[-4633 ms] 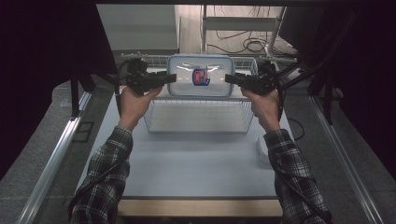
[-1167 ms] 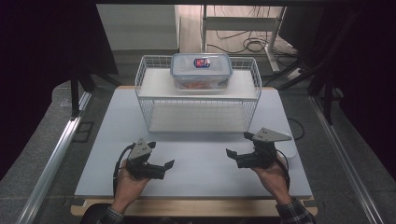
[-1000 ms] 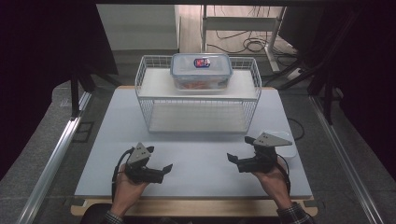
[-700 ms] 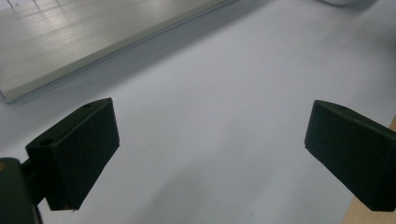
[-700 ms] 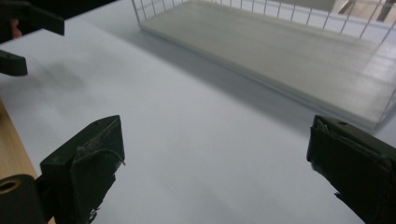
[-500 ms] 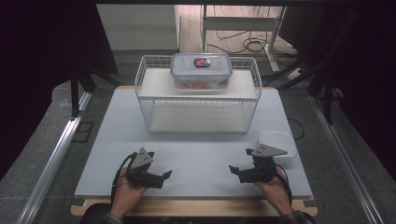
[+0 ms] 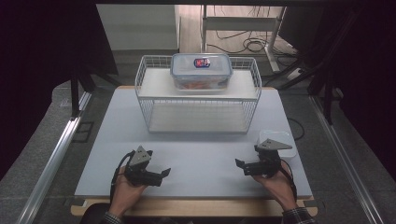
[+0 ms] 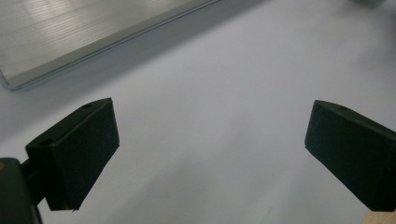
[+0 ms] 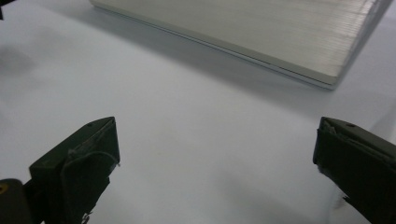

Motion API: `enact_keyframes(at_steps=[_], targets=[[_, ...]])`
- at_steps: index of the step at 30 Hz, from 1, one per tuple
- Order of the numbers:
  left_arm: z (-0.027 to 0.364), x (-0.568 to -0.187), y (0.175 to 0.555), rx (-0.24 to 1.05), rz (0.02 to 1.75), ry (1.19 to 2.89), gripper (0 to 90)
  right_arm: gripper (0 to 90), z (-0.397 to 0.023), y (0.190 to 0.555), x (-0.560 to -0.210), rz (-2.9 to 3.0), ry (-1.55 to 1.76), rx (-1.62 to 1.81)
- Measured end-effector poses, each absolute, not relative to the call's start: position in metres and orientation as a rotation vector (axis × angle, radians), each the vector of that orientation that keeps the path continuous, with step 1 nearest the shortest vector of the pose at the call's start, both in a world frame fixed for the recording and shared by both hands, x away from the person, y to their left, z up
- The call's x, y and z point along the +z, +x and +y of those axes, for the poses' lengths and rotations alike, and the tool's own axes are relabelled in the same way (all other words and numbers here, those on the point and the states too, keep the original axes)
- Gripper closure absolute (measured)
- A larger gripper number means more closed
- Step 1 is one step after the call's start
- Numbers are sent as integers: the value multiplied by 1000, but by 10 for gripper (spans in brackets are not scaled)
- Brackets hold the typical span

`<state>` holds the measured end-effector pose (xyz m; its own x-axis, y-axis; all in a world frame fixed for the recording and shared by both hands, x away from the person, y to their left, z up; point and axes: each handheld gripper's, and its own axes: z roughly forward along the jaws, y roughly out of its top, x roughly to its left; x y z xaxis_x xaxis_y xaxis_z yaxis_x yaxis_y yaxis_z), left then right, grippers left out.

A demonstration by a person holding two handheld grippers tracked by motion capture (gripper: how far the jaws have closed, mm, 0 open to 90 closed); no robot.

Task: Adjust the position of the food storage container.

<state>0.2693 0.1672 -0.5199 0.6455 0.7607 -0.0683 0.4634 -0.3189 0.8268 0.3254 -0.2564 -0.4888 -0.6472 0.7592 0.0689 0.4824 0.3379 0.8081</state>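
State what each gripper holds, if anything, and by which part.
Nothing is held. The left gripper and the right gripper both have their jaws wide apart over the bare white table.

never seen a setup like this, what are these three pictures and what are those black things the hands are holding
A person sits at a white table and holds a hand tool in each hand: a two-jaw gripper, not a robot arm. The high view looks down from above the person; the left gripper is at its left, the right gripper at its right. The other two pictures come from small cameras riding on each gripper, looking along its black jaws at the tabletop. Both grippers are open and hold nothing. On the table stands a white wire basket; a clear lidded container sits on its upper shelf. A small white box lies just behind the right gripper.
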Motion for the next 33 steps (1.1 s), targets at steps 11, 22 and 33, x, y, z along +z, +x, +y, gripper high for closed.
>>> enact_keyframes(at_steps=[11,22,33], targets=[[167,-520,270,419,958,1982,26,185,-279,329,-469,2176,1168,1210],[166,-521,271,420,957,1987,26,480,-319,338,-463,2086,1231,1118],[165,-522,272,418,959,1996,27,824,-354,342,-460,2056,1295,1017]])
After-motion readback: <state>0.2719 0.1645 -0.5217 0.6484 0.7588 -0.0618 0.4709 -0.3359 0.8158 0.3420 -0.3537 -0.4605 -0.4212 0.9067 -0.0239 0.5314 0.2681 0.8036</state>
